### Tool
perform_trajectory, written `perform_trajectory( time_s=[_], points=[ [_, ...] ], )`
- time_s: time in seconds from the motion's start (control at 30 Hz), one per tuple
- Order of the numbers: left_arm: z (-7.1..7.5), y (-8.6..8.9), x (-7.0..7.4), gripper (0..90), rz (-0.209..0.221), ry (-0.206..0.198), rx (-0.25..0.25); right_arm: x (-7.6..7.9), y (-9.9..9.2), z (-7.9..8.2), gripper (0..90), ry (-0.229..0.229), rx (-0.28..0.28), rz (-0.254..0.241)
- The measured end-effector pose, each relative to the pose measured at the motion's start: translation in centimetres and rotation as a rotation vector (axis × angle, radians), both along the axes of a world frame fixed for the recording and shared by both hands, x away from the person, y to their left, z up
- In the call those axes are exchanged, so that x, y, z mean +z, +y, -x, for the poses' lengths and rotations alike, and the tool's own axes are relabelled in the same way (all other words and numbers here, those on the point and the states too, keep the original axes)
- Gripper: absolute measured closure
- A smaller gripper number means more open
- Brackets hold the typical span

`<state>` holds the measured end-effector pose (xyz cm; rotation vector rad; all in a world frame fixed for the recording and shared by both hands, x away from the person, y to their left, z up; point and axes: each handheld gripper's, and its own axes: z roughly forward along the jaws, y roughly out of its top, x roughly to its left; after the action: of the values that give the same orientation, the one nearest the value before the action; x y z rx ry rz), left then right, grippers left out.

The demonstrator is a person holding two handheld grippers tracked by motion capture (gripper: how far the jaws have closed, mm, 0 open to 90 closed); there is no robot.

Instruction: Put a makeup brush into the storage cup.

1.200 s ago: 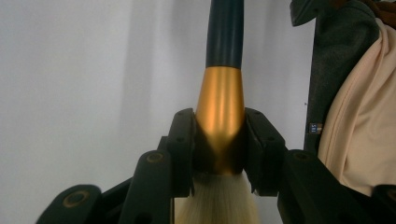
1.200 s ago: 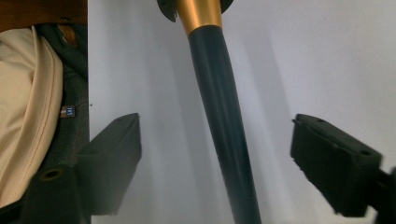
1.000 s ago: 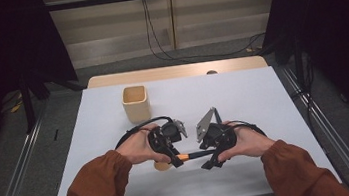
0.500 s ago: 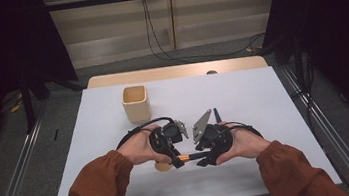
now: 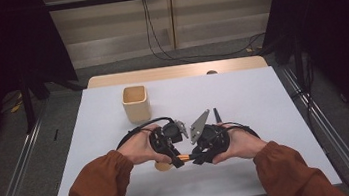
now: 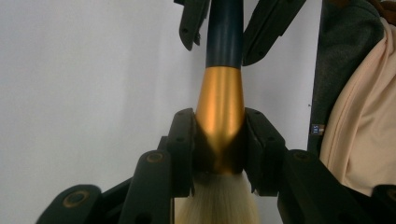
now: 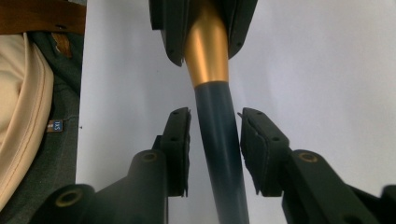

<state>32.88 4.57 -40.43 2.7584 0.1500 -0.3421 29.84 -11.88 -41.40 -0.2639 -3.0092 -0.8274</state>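
Gold-ferruled brush [image 6: 219,112] is hanging level above the worktop's [image 5: 263,97] near edge, the left hand-held gripper [image 6: 218,140] clamping its ferrule. The right hand-held gripper [image 7: 214,140] has just been closing around the dark handle, its pads not yet touching it.

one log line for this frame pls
left gripper: shut on brush ferrule | right gripper: jaws just closing round handle, pads not yet touching | cup: behind, apart
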Motion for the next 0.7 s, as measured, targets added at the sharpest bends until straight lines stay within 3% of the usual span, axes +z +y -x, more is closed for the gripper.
perform_trajectory(
  time_s=[0.33, 0.37, 0.53, 0.57, 0.67, 0.7],
  points=[
    [-0.15, 0.03, -0.17, 66.6, 0.007, 0.012, -0.002, -0.3, 0.34, 0.07, 70.8, -0.038, 0.017, -0.007],
    [-0.04, 0.01, -0.23, 66.6, 0.019, 0.014, 0.015, -0.32, 0.3, 0.03, 71.5, -0.031, 0.014, -0.005],
    [-0.09, 0.03, -0.25, 66.5, 0.02, 0.009, -0.009, -0.48, 0.23, -0.02, 73.4, -0.018, 0.022, -0.004],
    [0.05, 0.05, -0.29, 66.5, 0.033, 0.005, 0.011, -0.54, 0.18, 0.0, 73.7, -0.013, 0.021, -0.008],
    [-0.18, 0.04, -0.26, 66.4, 0.031, 0.003, -0.044, -0.64, 0.02, 0.05, 74.6, -0.006, 0.032, -0.017],
    [-0.06, 0.04, -0.26, 66.3, 0.036, -0.005, -0.021, -0.65, -0.02, 0.01, 74.8, -0.013, 0.034, -0.021]
  ],
)
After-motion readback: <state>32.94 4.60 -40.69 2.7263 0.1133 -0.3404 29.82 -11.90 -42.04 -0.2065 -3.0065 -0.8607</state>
